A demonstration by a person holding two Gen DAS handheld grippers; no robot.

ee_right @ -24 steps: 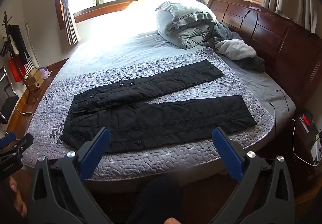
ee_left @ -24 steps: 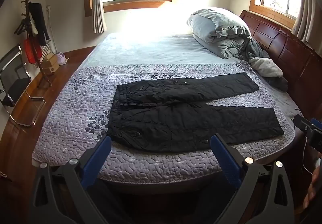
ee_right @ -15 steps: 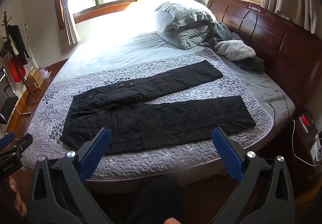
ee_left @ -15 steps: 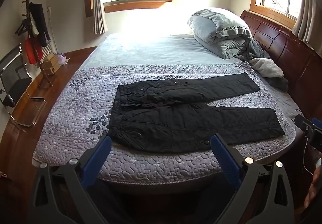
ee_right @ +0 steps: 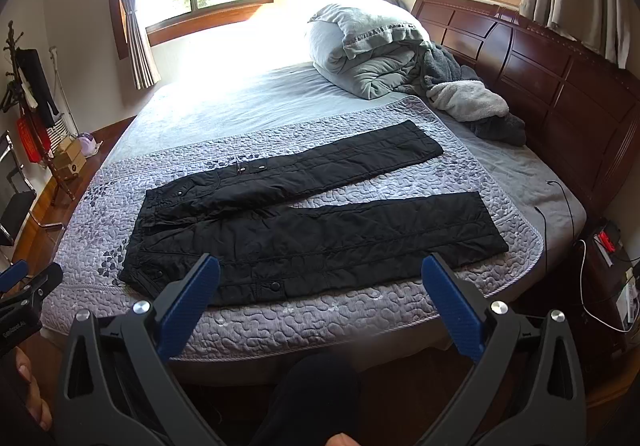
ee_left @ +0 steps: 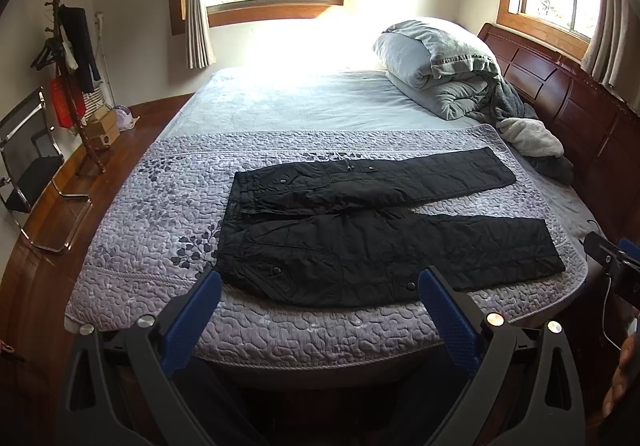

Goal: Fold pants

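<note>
Black quilted pants (ee_left: 360,242) lie flat on a purple quilted cover (ee_left: 160,213) on the bed, waist to the left, both legs spread apart toward the right. They also show in the right wrist view (ee_right: 312,226). My left gripper (ee_left: 320,286) is open and empty, held above the bed's near edge, short of the pants' near side. My right gripper (ee_right: 320,278) is open and empty, also short of the near leg. The right gripper's tip shows in the left wrist view (ee_left: 612,266), and the left gripper's tip in the right wrist view (ee_right: 28,286).
A rolled grey duvet (ee_left: 436,61) and a pile of clothes (ee_left: 536,141) lie at the bed's far right by the wooden headboard (ee_right: 540,77). A coat rack (ee_left: 68,57) and a chair (ee_left: 28,161) stand on the left floor. Cables and a power strip (ee_right: 604,242) sit right of the bed.
Both grippers have drifted very slightly; the pants sit a touch lower in both views. Nothing was gripped or moved.
</note>
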